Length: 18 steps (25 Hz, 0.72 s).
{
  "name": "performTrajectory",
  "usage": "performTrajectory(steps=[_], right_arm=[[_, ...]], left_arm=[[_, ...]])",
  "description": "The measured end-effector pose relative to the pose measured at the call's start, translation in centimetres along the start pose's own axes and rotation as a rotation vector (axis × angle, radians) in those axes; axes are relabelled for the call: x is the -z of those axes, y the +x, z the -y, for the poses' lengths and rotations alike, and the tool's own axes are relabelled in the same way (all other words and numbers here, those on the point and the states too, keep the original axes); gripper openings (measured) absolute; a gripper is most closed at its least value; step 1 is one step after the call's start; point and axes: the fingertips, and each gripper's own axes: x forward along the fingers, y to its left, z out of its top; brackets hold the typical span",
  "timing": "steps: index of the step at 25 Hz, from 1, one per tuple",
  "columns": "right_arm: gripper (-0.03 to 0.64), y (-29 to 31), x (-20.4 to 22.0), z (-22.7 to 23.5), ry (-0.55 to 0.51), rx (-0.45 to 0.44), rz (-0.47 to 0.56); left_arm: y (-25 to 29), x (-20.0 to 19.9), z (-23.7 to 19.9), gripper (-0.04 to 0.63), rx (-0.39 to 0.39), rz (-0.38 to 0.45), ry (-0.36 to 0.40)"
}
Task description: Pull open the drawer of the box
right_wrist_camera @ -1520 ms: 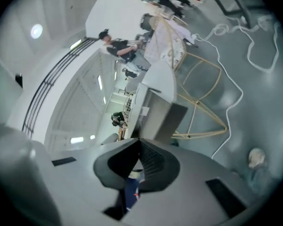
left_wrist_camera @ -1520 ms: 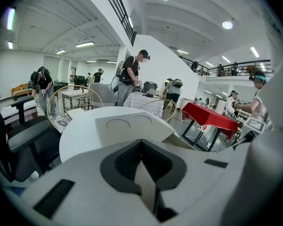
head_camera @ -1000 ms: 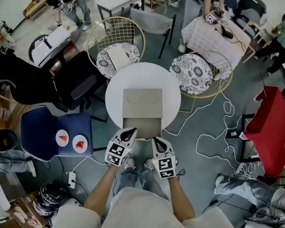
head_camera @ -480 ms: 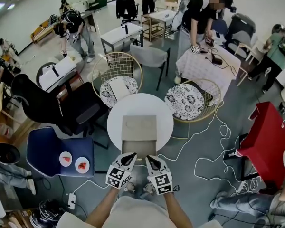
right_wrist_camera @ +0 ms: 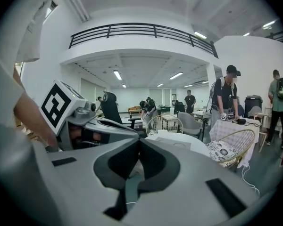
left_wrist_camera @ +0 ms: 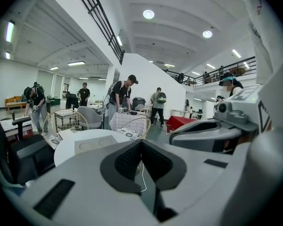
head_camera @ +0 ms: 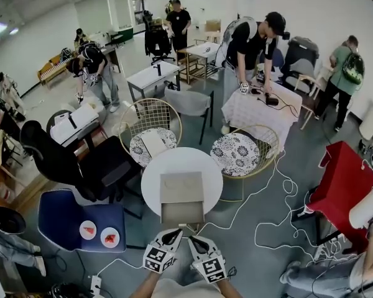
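A flat tan box (head_camera: 181,187) with two round outlines on its lid lies on a round white table (head_camera: 152,179). Its drawer (head_camera: 182,214) stands pulled out over the table's near edge. My left gripper (head_camera: 173,232) and right gripper (head_camera: 191,240) hang side by side just below the drawer front, apart from it, tips pointing toward it. Both are shut with nothing between the jaws. In the left gripper view the left gripper (left_wrist_camera: 141,142) points at the box (left_wrist_camera: 95,144). The right gripper (right_wrist_camera: 139,142) likewise faces the box (right_wrist_camera: 170,142).
Two wire chairs with patterned cushions (head_camera: 150,143) (head_camera: 236,154) stand behind the table. At the left are a black office chair (head_camera: 87,163) and a blue seat (head_camera: 68,213) with two plates. A red cover (head_camera: 345,179) and white cables (head_camera: 267,225) lie to the right. People work at tables farther back.
Both grippers have drawn back from the drawer front toward me and sit lower in the head view. The head view has tilted up, showing more of the room. The drawer stays pulled out.
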Motion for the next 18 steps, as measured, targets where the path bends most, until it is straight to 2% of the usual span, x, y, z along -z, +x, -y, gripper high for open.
performTrajectory(steps=[12,18], right_arm=[[0.015,-3.6,0.0,-9.8,-0.001,0.042,0.024],[0.015,-7.1,-0.1,-15.3,-0.004,0.054,0.036]], left_arm=[[-12.7,2.2,1.9,0.011,-0.039,0.048,-0.004],[-18.3,4.4,4.7,0.011,-0.041,0.059,-0.011]])
